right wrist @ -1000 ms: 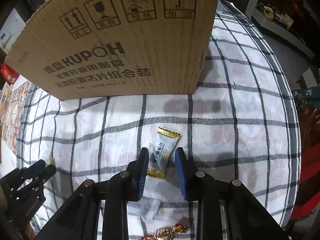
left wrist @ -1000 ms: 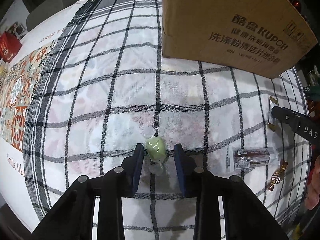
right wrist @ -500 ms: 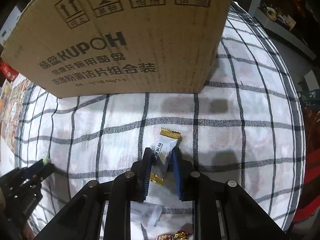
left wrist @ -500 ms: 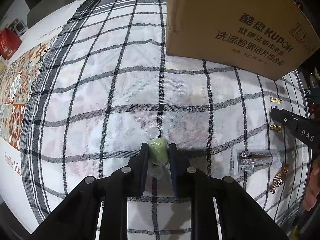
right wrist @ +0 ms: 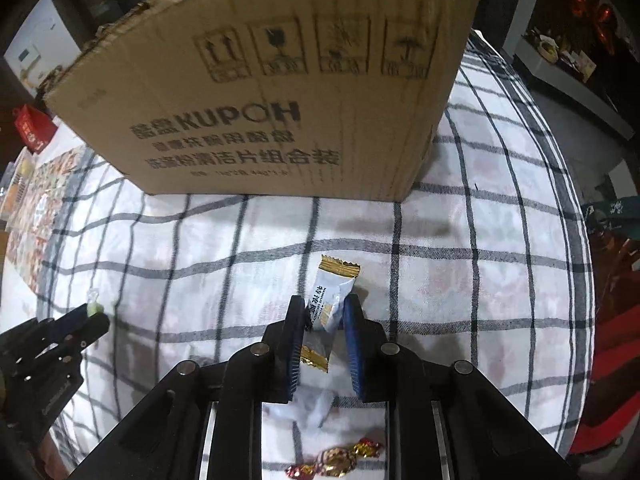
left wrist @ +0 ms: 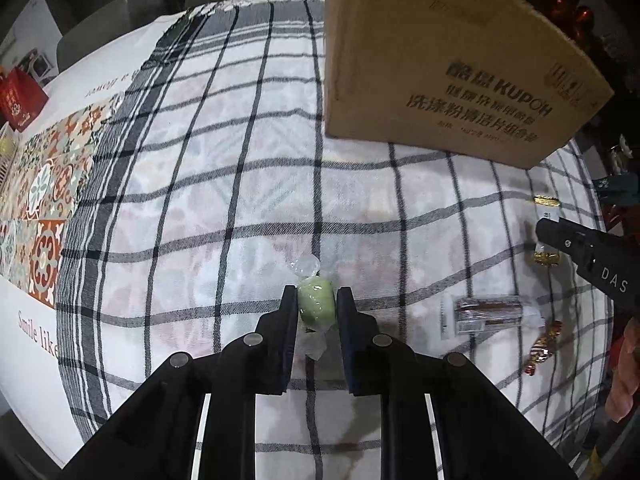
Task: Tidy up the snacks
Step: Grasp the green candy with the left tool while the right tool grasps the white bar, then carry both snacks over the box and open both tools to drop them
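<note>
now both tools are clamped on sweets over the checked cloth [left wrist: 224,208]. the left gripper [left wrist: 317,300] has its jaws pressed against the sides of a green candy [left wrist: 316,299] in clear twist wrap, one twist sticking out toward twelve o'clock and the other trailing back toward six between the fingers; these jaws have just been closing onto it. the right gripper [right wrist: 325,312] pinches a white sachet with gold ends [right wrist: 329,300], tilted, its upper gold edge poking toward one o'clock past the tips and its lower gold end hanging back between the fingers; those jaws too have just been closing on it. the cardboard box [right wrist: 272,92] stands on the cloth at twelve o'clock from the right tool and at about one o'clock from the left one. in the left view a dark wrapped bar [left wrist: 490,313] lies at three o'clock, with a red and gold twist candy [left wrist: 542,347] just beyond it toward four. in the right view a pale wrapper, blurred and perhaps a flat packet [right wrist: 308,408], lies under the fingers at six o'clock.
</note>
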The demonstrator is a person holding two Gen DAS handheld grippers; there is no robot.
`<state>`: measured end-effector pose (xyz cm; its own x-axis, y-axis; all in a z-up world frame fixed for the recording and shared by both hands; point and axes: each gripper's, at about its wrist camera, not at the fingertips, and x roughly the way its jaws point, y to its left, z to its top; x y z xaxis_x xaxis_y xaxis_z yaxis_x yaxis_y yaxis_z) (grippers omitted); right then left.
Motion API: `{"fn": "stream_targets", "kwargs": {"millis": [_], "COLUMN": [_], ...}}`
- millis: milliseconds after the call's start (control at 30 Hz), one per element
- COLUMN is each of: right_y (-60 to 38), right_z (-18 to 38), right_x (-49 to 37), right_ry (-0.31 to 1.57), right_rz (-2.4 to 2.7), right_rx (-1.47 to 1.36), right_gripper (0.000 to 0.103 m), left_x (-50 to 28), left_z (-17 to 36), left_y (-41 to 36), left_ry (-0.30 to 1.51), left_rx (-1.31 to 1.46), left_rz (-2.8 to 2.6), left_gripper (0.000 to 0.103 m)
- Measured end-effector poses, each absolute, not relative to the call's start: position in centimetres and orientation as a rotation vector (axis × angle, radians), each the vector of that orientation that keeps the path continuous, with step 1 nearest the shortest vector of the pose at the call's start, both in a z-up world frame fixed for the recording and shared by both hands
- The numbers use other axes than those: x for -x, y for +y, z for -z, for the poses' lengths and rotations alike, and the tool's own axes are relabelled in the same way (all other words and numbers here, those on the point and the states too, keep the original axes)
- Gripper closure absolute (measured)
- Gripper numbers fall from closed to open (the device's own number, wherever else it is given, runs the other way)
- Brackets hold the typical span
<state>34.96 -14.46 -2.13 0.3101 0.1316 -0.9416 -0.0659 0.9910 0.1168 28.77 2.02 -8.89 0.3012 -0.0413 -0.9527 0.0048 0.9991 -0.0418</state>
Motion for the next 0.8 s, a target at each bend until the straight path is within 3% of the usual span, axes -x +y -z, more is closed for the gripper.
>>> {"fn": "stream_targets", "kwargs": {"millis": [800], "right_y": [-14.5], "right_z": [-6.1], "right_x": [-33.4], "right_ry": [1.098], "right_rz": [-0.241], "right_rx": [-0.092], "right_gripper": [0.082], "left_x": [-29.0], "left_z": [0.2], "left_y": [-0.2], "left_ry": [1.099], "left_rx": [-0.010], "left_rz": [0.156], "left_gripper": [0.083]}}
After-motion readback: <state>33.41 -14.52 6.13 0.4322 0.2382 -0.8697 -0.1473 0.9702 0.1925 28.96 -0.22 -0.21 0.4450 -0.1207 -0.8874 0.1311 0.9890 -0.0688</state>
